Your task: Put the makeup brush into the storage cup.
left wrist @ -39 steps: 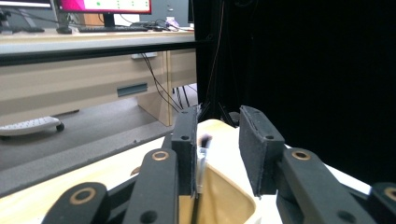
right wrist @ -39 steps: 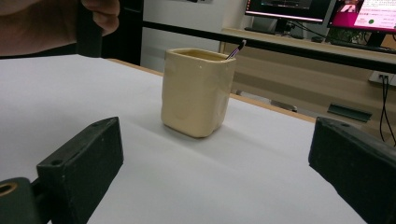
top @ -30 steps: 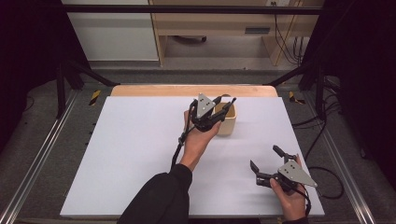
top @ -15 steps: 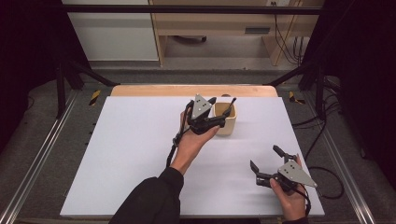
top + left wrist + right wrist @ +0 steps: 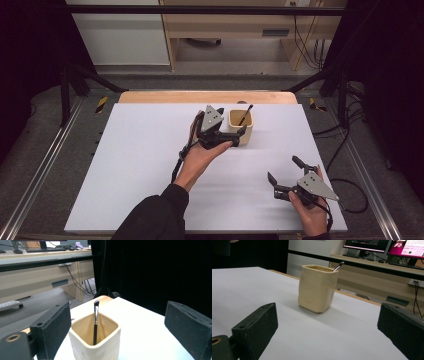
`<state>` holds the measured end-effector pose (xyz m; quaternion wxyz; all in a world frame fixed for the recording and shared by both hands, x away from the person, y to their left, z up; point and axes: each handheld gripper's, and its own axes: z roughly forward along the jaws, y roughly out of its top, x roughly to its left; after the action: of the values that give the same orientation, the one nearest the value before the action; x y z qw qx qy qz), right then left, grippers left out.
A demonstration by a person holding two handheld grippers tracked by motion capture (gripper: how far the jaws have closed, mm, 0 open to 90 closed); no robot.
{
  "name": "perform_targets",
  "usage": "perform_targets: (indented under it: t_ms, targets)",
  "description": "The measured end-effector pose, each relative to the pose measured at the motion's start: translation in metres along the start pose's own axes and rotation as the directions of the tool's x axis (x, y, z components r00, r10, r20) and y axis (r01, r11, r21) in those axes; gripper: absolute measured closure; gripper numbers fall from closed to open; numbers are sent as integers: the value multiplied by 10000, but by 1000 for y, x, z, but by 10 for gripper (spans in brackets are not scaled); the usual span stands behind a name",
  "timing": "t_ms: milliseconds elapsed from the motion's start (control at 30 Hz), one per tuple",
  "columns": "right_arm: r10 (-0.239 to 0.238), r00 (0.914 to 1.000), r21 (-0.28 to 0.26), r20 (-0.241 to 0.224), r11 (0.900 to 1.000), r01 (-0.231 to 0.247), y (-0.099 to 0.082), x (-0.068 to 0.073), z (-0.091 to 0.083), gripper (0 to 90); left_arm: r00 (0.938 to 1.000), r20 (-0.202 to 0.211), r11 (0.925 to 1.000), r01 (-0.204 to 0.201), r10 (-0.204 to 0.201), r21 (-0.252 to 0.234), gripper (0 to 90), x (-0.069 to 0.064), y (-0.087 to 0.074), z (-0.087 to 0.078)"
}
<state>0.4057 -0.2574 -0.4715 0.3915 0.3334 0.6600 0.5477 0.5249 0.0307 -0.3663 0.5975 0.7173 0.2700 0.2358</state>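
Cream square cup (image 5: 241,126) standing upright on the white table (image 5: 125,175), toward 12 o'clock, slightly right of centre. Inside, a thin black brush (image 5: 95,319), bristles up, leaning on the rim. Left gripper (image 5: 236,134) just beside the cup at its 9 o'clock, jaws just opened, spread wide, not pressing it. Right gripper (image 5: 285,169) at 5 o'clock, well apart, jaws spread, holding nothing.

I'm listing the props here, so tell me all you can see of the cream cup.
The cream cup is a squarish, glossy, ceramic-looking holder with rounded corners and an open top. It stands upright on the white table near the far edge. A thin black brush leans inside it, bristles up. Nothing grips it.
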Motion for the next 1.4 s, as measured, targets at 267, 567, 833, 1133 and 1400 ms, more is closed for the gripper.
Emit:
perform_targets:
  t_ms: [267, 567, 833, 1133, 1400]
  targets:
    - [-66, 10000, 29, -7, 10000, 66, 0, 0, 0, 32, 9996, 266, 9998, -118, 113, 179, 33, 4, -9, -13]
    - [-78, 10000, 40, 5, 10000, 78, 0, 0, 0, 32, 9985, 451, 9984, -324, 303, 461, 26, 10, -21, -32]
    - [-138, 9999, 35, -10, 9999, 138, 0, 0, 0, 32, 9984, 389, 9974, -421, 399, 589, 25, 15, -31, -48]
    - [-155, 9999, 98, -5, 9998, 155, -1, 1, 0, 32, 9982, 452, 9979, -408, 385, 501, 25, 21, -47, -66]
    - [-157, 9999, 37, -1, 9999, 157, 0, 1, 0, 31, 9983, 401, 9976, -446, 425, 525, 25, 27, -61, -83]
